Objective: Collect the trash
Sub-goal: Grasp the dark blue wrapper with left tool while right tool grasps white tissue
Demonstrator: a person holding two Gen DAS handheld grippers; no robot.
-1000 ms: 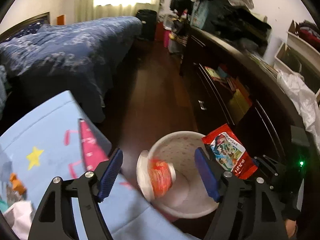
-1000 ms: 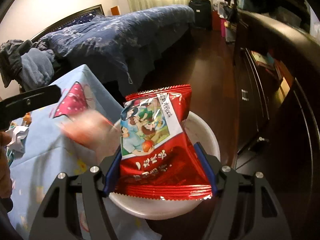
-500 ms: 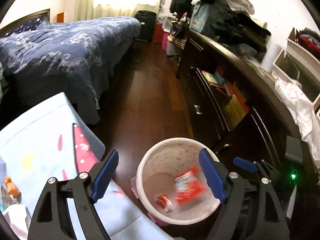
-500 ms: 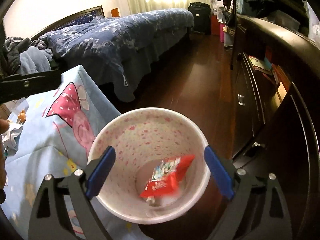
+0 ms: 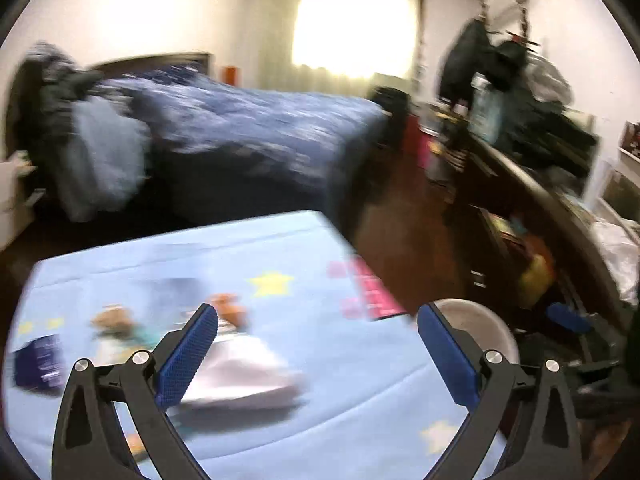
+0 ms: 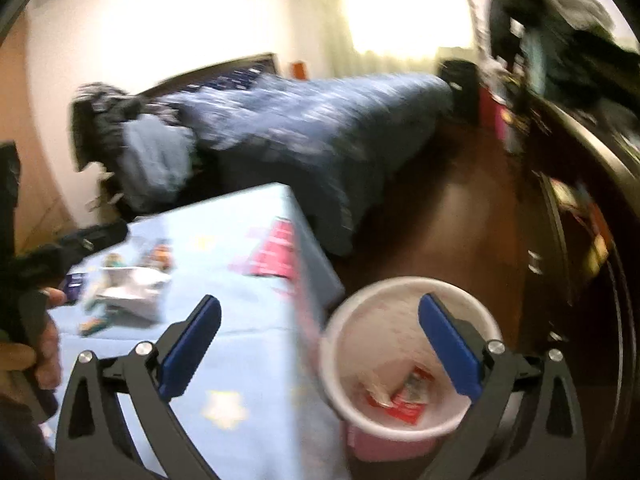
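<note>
At 4 o'clock in the right wrist view, the white bin [image 6: 412,360] stands on the floor beside the worktop [image 6: 248,368], holding red wrappers [image 6: 404,398]. Right gripper [image 6: 320,344]: jaws opening, wide, nothing between them. Left gripper [image 5: 318,356]: jaws opening, wide, empty, above crumpled white paper [image 5: 244,376] on the worktop at 7 o'clock.

Both views motion-blurred. Bin [image 5: 476,320] mostly hidden behind the gripper finger in left view. Table litter [image 5: 236,376] smeared, unidentifiable. Hand [image 6: 28,352] cut off at right view's edge.
</note>
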